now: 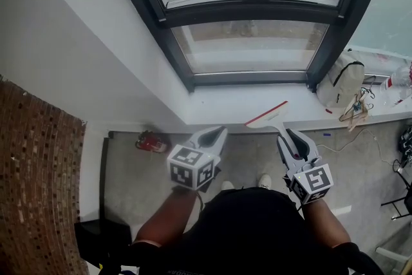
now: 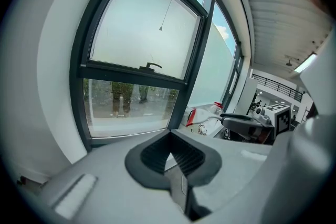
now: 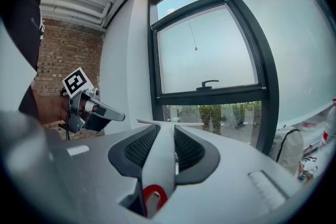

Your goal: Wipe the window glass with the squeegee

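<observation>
Clamping the squeegee [image 1: 267, 116] in the right hand-held gripper [image 1: 288, 133], jutting ahead of it, short of the window glass [image 1: 251, 45]. Holding left hand-held gripper [image 1: 215, 133] closed, empty. Probably the approach step; next, raise and press flat on the glass.

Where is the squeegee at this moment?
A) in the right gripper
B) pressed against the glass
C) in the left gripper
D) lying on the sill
A: the right gripper has its jaws shut on the handle of the squeegee, while the left gripper is shut with nothing in it.

Matt squeegee [image 1: 267, 114] (plastic, seemingly)
</observation>
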`<state>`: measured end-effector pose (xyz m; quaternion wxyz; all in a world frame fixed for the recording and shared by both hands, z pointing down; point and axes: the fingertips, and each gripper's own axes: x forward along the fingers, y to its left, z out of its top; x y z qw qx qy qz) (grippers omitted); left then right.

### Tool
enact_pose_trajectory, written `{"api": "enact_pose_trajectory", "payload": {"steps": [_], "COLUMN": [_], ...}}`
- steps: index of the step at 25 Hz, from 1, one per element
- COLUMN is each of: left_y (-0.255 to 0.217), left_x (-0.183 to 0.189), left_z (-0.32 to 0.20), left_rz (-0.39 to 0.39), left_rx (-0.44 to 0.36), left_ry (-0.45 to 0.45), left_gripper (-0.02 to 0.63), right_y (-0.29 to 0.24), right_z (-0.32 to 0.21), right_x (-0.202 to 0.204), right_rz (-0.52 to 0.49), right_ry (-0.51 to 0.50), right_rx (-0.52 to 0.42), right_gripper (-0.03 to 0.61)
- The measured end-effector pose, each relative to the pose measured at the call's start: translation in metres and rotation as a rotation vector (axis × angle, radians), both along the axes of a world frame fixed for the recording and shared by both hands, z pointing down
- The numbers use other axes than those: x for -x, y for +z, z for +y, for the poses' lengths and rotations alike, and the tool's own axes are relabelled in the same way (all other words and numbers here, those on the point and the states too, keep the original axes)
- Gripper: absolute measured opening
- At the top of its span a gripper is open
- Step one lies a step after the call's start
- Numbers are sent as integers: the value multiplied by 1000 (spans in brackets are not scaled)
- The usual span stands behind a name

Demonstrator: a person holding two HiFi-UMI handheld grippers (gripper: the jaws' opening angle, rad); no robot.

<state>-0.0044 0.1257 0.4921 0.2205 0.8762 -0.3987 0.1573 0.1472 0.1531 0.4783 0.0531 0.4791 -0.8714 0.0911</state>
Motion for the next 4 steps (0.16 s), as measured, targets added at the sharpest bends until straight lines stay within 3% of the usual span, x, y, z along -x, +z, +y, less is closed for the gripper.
{"api": "enact_pose_trajectory", "payload": {"steps": [4], "left_y": [-1], "left_x": [-1], "left_z": [0], "left_rz": [1], "left_rx": [-2], "left_ry": [-5], "left_gripper": [0], "right_y": [0], "right_z": [0], "right_x": [-2], "right_rz": [-6], "right_ry": [2], "right_rx": [2], "right_gripper": [130]}}
